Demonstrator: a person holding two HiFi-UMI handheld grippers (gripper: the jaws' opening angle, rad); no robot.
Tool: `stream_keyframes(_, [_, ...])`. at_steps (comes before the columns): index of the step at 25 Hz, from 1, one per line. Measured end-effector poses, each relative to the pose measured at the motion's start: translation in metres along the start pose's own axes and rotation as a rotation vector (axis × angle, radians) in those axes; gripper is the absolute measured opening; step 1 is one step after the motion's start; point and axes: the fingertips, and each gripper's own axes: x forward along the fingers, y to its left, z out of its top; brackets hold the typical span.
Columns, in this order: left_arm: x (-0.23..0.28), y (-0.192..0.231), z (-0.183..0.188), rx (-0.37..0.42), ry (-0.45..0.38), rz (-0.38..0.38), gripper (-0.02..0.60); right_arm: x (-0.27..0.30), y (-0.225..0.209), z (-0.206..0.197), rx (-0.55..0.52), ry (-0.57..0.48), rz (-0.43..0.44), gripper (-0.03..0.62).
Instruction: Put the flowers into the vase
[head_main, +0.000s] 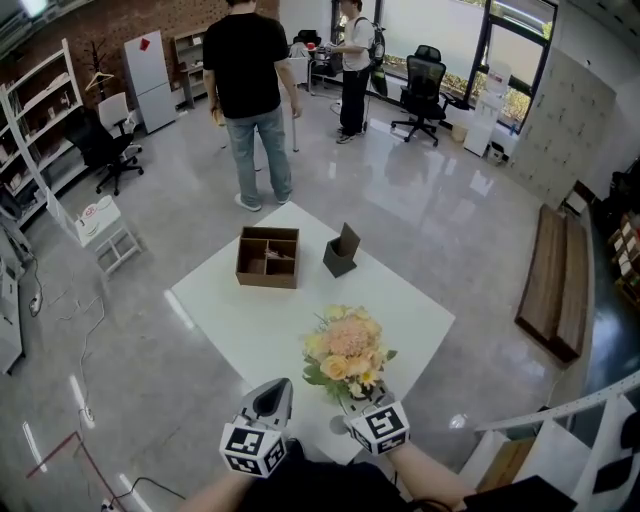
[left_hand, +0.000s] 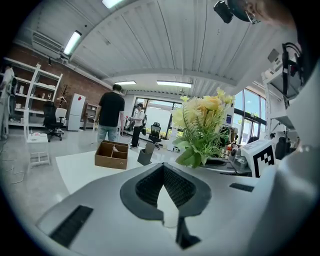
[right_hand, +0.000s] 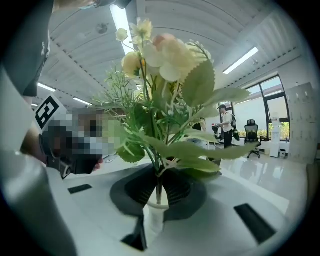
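Flowers (right_hand: 161, 100) upright, stems pinched between right gripper (right_hand: 159, 196) jaws, blooms above.

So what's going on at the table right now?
A person works two handheld grippers over a white table. The right gripper is shut on the stem of the flowers, holding them upright near the table's near edge. The left gripper beside it is shut and empty. A dark container and a brown box stand farther back, flowers not yet in either.
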Motion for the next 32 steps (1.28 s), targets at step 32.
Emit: stream_keyframes(32, [-0.005,0.006,-0.004,-0.028,-0.009,0.023,0.003,0.003,0.003,-0.023,-0.079,0.232,0.019,0.050])
